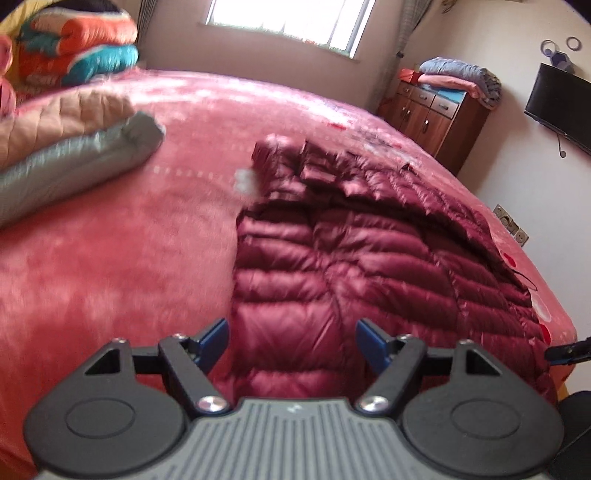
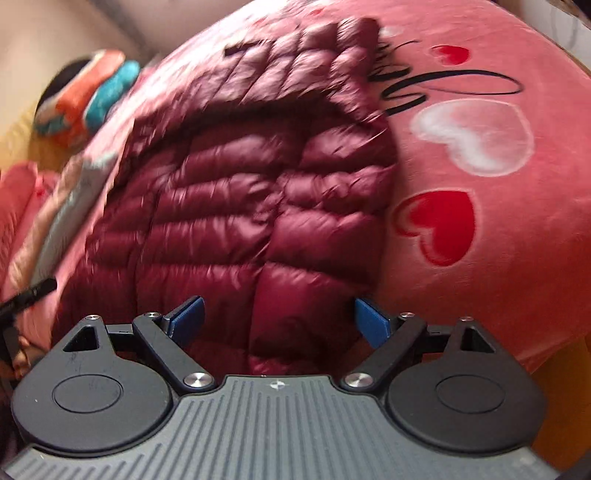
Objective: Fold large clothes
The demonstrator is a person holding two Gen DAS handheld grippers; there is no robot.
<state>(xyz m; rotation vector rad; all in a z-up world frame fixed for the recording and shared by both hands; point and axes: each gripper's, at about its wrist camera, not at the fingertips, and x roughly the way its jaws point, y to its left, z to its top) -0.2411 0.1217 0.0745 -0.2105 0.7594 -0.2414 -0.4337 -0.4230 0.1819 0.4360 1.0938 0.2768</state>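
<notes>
The pink bedspread (image 2: pixel 517 221) bears black cursive lettering (image 2: pixel 443 83) beside its printed hearts, but the dark red puffer jacket (image 2: pixel 240 192) covers its start and blur smears the rest; it may be a single word. Nothing else carries readable text.

Left gripper (image 1: pixel 291 341) and right gripper (image 2: pixel 277 319) both angled downward, blue fingers (image 1: pixel 212 341) spread apart, empty.

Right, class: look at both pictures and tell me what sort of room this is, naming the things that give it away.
Most likely a home bedroom. A wide bed under a pink heart-print bedspread fills the view, folded quilts are stacked at its far corner, and a wooden cabinet piled with blankets stands by the window.
</notes>
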